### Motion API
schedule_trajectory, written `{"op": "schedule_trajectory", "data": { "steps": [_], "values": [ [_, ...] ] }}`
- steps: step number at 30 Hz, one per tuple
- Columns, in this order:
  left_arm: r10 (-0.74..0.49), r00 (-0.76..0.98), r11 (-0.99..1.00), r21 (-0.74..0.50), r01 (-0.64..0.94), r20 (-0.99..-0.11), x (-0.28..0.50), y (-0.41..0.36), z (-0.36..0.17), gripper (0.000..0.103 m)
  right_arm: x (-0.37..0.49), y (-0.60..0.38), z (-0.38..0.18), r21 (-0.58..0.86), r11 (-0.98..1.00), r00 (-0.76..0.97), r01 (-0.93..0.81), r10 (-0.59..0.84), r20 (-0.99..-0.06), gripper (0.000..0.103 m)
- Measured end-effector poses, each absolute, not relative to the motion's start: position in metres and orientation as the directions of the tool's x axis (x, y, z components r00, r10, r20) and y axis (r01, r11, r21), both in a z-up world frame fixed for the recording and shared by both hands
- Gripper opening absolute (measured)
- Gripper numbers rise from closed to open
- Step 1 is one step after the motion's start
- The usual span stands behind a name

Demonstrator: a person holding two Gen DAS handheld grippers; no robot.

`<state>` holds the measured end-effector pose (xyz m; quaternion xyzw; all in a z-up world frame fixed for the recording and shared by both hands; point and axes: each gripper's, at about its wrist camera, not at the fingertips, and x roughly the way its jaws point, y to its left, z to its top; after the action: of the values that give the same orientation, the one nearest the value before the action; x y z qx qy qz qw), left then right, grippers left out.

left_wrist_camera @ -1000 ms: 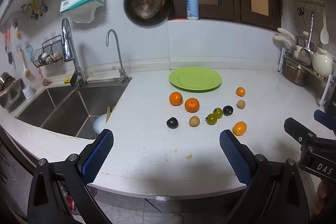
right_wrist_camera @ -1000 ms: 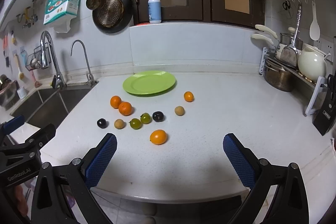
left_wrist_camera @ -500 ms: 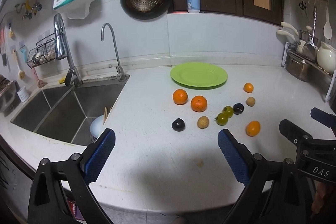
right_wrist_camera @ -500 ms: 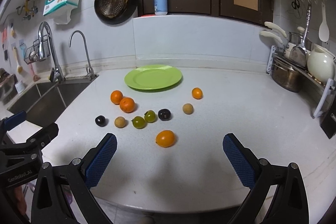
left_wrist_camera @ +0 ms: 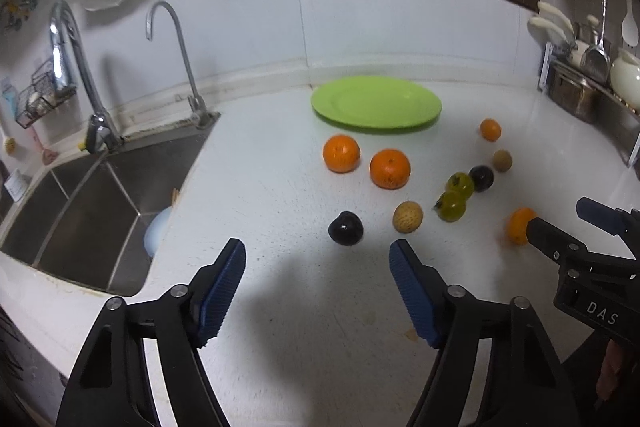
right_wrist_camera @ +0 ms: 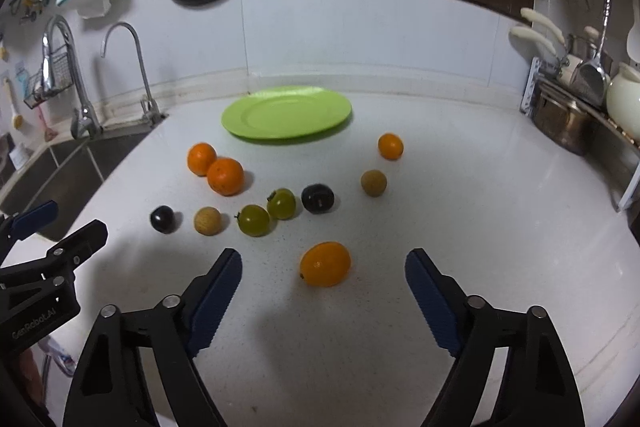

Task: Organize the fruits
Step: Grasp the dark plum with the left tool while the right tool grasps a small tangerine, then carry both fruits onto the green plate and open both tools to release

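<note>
Am closing left hand-held gripper (left_wrist_camera: 316, 263) toward small dark round plum (left_wrist_camera: 346, 228) on near white table (left_wrist_camera: 280, 307), nothing between pads. Right hand-held gripper (right_wrist_camera: 323, 271) is narrowing around oval orange kumquat (right_wrist_camera: 325, 263), not touching. Judging fruit light, smooth, roll-prone; am taking widest middle.

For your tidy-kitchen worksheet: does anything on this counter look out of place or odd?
Yes: the green plate sits bare while the fruits, such as the nearest orange fruit, lie scattered loose across the countertop. Nothing looks spilled or damaged.
</note>
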<state>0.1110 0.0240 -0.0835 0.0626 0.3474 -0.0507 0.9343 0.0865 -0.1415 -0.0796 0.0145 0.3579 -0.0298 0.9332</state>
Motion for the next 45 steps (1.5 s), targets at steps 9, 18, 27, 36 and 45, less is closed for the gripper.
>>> {"op": "schedule_trajectory", "data": {
  "steps": [9, 18, 27, 36, 45],
  "values": [
    [-0.096, 0.685, 0.975, 0.07, 0.211, -0.722, 0.151, 0.02, -0.106, 0.057, 0.114, -0.139, -0.103, 0.014, 0.995, 0.683, 0.099, -0.058, -0.728, 0.064],
    [-0.149, 0.614, 0.961, 0.033, 0.275, -0.775, 0.178, 0.013, -0.122, 0.042, 0.129, -0.145, -0.116, 0.036, 0.991, 0.631, 0.131, -0.055, -0.774, 0.05],
    [-0.179, 0.587, 0.947, 0.023, 0.32, -0.789, 0.183, 0.01, -0.126, 0.029, 0.13, -0.145, -0.117, 0.021, 0.992, 0.607, 0.122, -0.058, -0.793, 0.038],
    [-0.227, 0.589, 0.933, 0.001, 0.36, -0.775, 0.182, 0.015, -0.105, 0.029, 0.134, -0.131, -0.099, 0.027, 0.998, 0.628, 0.055, -0.014, -0.778, 0.038],
    [-0.257, 0.634, 0.922, 0.013, 0.387, -0.729, 0.187, 0.025, -0.074, 0.029, 0.147, -0.115, -0.076, 0.068, 0.998, 0.675, 0.0, 0.05, -0.736, 0.038]
  ]
}}
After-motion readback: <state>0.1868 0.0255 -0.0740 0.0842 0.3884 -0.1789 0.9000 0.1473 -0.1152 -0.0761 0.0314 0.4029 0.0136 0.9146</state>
